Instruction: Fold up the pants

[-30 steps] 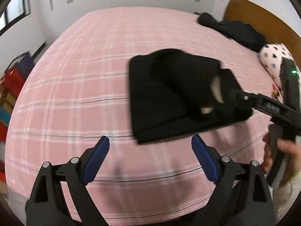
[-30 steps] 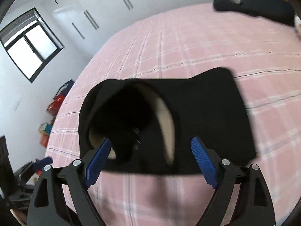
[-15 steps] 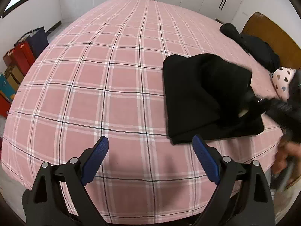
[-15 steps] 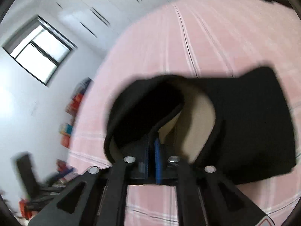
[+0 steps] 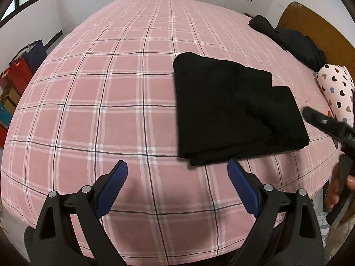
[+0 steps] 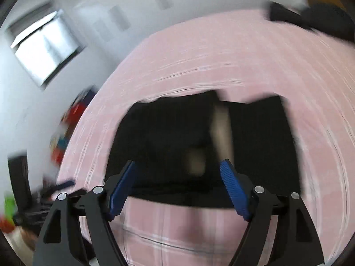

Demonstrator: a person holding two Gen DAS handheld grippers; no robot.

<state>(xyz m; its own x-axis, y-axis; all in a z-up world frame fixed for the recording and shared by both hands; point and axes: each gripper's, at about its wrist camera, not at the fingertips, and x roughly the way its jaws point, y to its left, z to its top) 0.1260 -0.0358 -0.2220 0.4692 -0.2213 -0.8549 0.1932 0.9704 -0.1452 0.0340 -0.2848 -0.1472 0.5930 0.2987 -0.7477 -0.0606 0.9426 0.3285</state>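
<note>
Left gripper (image 5: 177,188) nearest, ribbed blue pads spread wide over bare sheet, gripping nothing; right gripper (image 6: 178,184), its view motion-blurred, jaws opening with nothing between them, hanging just above the near edge of the pants (image 5: 233,113). Pants: soft black fabric folded into a flat, layered rectangle, lying right of centre on the bed (image 5: 99,102), whose pink cover carries a white-and-black check. Beyond, a crumpled dark garment (image 5: 290,42) against the wooden headboard (image 5: 319,33), beside a heart-print pillow (image 5: 337,88).
</note>
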